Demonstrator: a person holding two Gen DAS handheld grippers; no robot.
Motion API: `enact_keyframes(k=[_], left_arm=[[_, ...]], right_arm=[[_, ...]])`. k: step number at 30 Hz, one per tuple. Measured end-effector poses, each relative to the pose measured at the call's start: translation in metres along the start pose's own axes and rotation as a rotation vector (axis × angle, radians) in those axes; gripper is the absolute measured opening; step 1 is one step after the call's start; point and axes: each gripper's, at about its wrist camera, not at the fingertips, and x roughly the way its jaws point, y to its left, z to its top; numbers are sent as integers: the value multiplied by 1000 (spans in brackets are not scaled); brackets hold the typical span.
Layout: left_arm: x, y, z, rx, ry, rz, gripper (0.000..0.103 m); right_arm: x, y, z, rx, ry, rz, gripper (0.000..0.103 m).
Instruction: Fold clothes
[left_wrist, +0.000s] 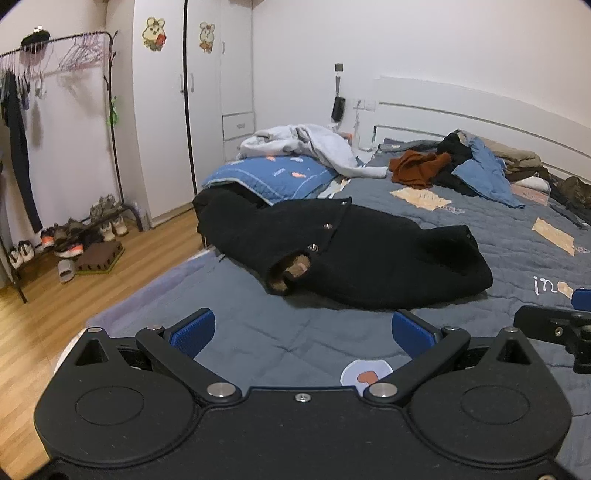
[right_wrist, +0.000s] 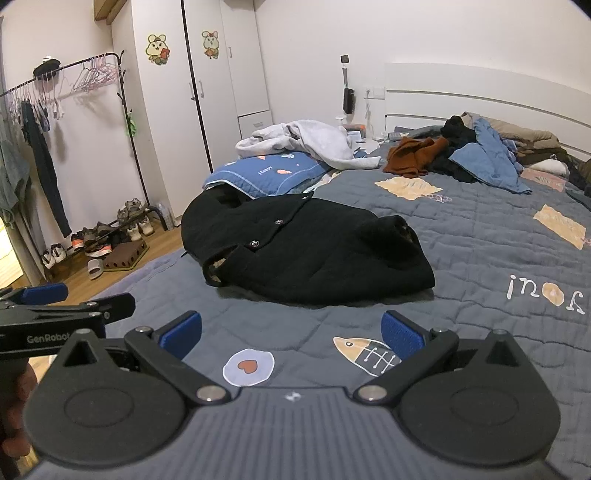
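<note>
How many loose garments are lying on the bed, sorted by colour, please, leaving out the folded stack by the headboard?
Black: 2, jacket and piece in the far heap
Light grey: 1, sweatshirt
Rust-brown: 1, garment
Blue: 1, denim garment
Total: 5

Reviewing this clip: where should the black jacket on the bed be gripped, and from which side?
Probably the near sleeve cuff of the black jacket. It lies at the jacket's near-left edge, its open end facing the cameras, so a pad could slip inside. Come in low over the bedspread with the left hand-held gripper, already open and nearest.
</note>
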Motion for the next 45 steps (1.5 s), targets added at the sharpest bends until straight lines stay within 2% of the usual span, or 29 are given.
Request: enact_keyframes(k=[5,8,45], left_arm=[[-9,-5,-6,38,-36,16,103],[5,-2,1,21,41,-3,103],[4,-2,0,23,35,11,103]], right_arm=[[1,1,-3,-3,-3,-2,103],[1,3,-4,-5,-2,-4,103],[3,6,1,-16,14,2,103]])
